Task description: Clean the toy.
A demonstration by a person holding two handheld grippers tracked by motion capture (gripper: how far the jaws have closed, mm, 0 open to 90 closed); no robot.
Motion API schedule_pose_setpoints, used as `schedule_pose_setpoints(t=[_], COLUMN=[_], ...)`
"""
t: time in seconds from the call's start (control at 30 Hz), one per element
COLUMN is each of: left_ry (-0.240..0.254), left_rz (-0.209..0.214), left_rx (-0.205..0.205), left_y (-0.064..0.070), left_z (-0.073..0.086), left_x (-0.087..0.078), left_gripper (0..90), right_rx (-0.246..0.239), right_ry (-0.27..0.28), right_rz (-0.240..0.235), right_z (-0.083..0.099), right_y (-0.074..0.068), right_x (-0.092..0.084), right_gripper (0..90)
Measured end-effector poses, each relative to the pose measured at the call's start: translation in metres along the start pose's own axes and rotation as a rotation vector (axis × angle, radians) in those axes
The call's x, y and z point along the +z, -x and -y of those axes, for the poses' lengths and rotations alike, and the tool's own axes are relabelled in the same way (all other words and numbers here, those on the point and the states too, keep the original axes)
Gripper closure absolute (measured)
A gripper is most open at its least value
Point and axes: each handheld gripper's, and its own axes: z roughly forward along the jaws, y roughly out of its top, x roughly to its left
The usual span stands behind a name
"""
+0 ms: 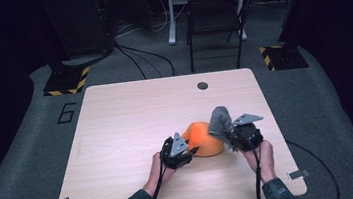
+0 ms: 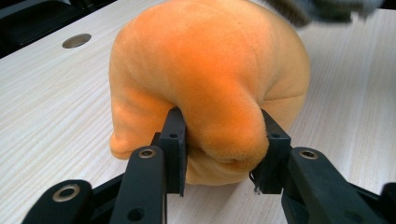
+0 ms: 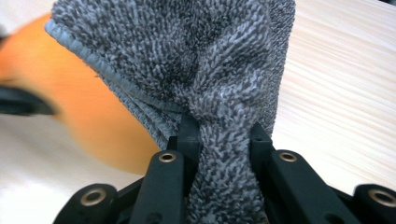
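Orange plush toy (image 1: 203, 139) lies pinched by left tool (image 1: 189, 152); right tool (image 1: 230, 136) holds grey cloth (image 1: 219, 118) upright.

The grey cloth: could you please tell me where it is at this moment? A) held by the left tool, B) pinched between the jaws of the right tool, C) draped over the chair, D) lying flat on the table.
B: the right gripper view shows the grey cloth bunched and squeezed between the jaws of the right tool, while the left tool is closed on the orange plush toy.
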Motion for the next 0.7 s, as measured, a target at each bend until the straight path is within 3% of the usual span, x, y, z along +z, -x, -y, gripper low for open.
schedule_pose_setpoints(t=[0.1,0.2,0.4,0.7], left_ry=[0.001,0.002,0.010,0.044], left_rz=[0.000,-0.002,-0.013,-0.026], left_rx=[0.002,0.003,0.016,0.008], left_y=[0.000,0.000,0.002,0.003], left_z=[0.000,0.000,0.001,0.003], left_x=[0.000,0.000,0.000,-0.001], left_gripper=[64.0,64.8,70.0,76.3], right_rx=[0.031,0.059,0.062,0.065], right_ry=[-0.014,-0.060,-0.112,-0.110], right_rz=[0.059,0.083,0.088,0.088], right_z=[0.009,0.018,0.026,0.026], right_y=[0.021,0.030,0.032,0.032], right_x=[-0.004,0.003,0.018,0.018], right_gripper=[74.3,74.3,74.2,74.2])
